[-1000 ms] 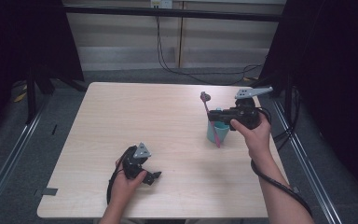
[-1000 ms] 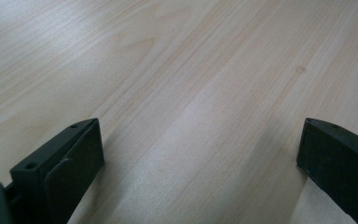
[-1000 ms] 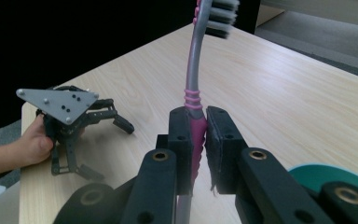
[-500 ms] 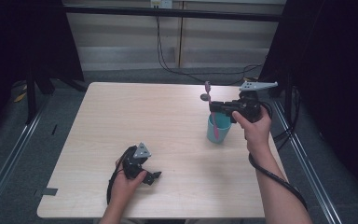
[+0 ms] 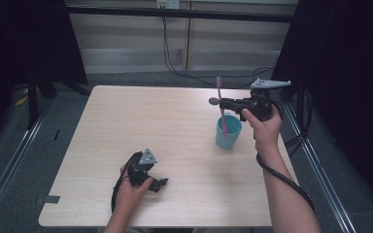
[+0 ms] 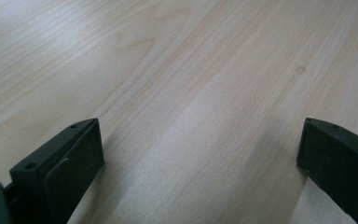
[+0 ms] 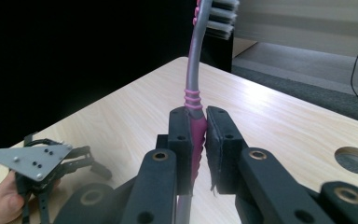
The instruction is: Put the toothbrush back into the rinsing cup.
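High view showed the right gripper point(image 5: 222, 102), jaws clamped on the handle of a pink toothbrush point(image 5: 220, 104), holding it upright at the 2 o'clock part of the table point(image 5: 141, 121), its tail end still inside the teal cup point(image 5: 227, 132); the left gripper point(image 5: 158, 185), jaws spread wide and empty, rested on the wood near 7 o'clock. To finish the lift cleanly, the brush would best be drawn straight upward until its tail cleared the rim, keeping the cup from tipping. Compared with half a second earlier, the right gripper and brush had risen higher above the cup, while the left gripper had not moved.
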